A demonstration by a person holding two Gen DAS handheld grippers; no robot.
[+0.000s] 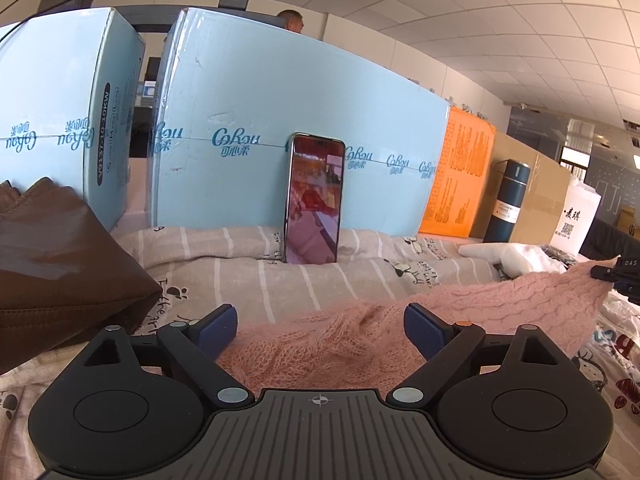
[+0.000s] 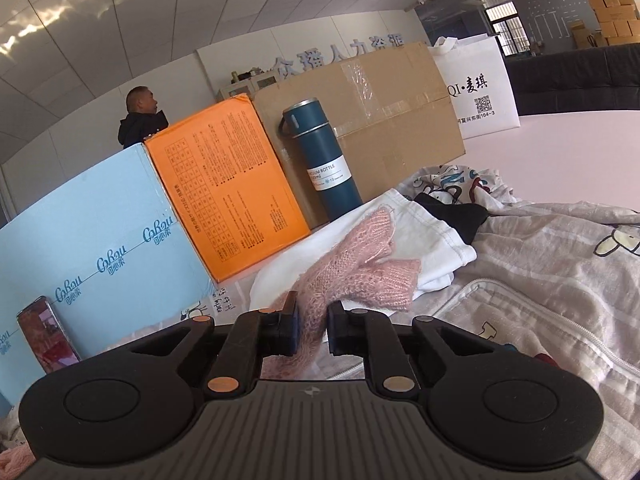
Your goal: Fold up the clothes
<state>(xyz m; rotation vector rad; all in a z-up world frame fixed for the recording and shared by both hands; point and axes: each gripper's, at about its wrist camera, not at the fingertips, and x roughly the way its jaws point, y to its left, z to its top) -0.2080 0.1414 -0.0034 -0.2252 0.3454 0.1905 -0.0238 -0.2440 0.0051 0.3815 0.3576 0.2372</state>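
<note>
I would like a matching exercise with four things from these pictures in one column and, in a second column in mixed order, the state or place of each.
Things:
1. left tongs
2. right tongs
3. phone
4. blue bottle

States or places:
A. stands upright in front of the brown carton
B. open, with the pink sweater lying between the fingers
C. leans upright against the light blue box
D. shut on the pink sweater

Pairs: 1-B, 2-D, 3-C, 4-A
</note>
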